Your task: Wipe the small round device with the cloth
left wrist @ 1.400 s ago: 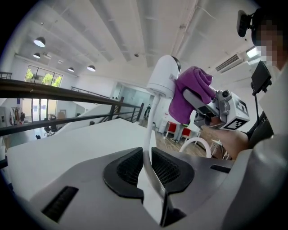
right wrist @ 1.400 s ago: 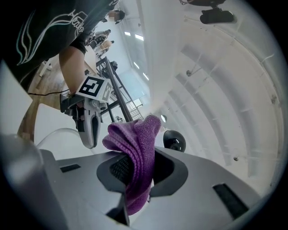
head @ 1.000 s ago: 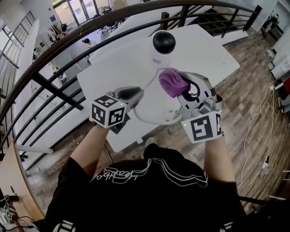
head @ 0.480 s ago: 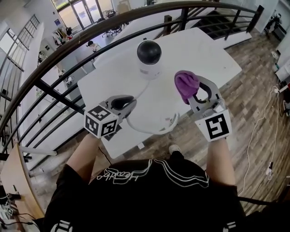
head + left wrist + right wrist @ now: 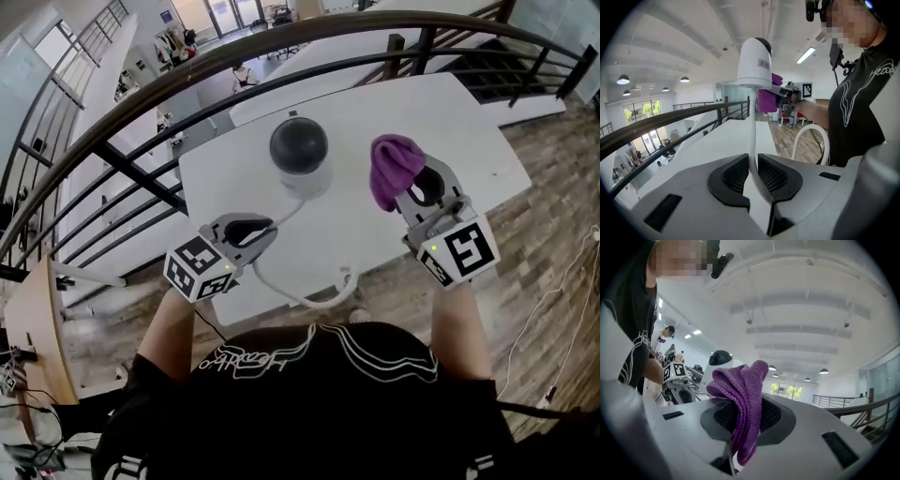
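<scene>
surface: white table | stands on: wooden plank floor

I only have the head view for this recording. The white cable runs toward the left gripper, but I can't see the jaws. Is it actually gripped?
Observer: Yes. In the left gripper view the left gripper is shut on the white cable, which rises from between the jaws to the small round device.
Operator: And how is the cloth held on the other side?
Observer: The right gripper view shows the right gripper clamped on the purple cloth, a folded bunch sticking out beyond the jaws.
</scene>
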